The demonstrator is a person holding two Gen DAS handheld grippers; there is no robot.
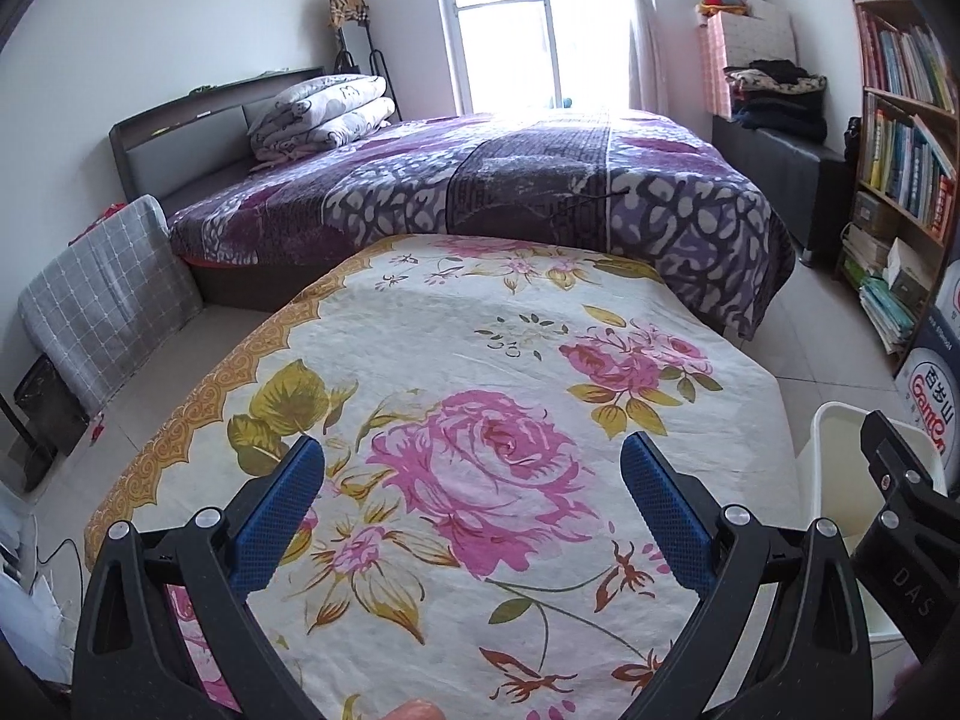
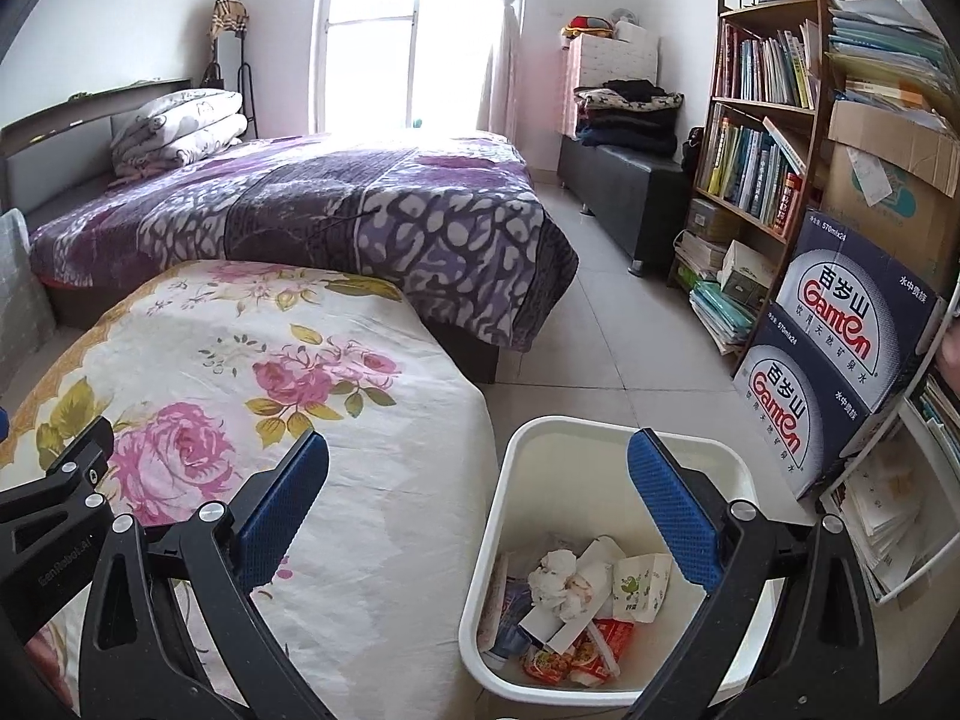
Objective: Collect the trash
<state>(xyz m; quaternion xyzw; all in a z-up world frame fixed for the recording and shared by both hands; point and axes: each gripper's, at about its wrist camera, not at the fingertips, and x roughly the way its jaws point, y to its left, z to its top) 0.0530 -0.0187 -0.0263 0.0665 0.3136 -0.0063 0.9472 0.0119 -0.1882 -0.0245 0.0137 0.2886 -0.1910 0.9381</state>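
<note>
A white trash bin (image 2: 501,492) stands on the floor to the right of the floral-cloth table (image 2: 360,510). It holds crumpled tissue (image 2: 555,579), a paper cup (image 2: 642,582), and red snack wrappers (image 2: 576,654). My right gripper (image 2: 477,468) is open and empty, above the bin and the table's right edge. My left gripper (image 1: 474,471) is open and empty over the floral cloth (image 1: 480,360). The bin's rim (image 1: 834,420) shows at the right of the left wrist view, behind the right gripper's body (image 1: 900,504). No loose trash shows on the cloth.
A bed with a purple blanket (image 2: 360,204) lies beyond the table. A bookshelf (image 2: 756,138), stacked Ganten water boxes (image 2: 840,348) and a white wire rack (image 2: 888,516) line the right side. A grey checked cushion (image 1: 102,300) leans at the left wall.
</note>
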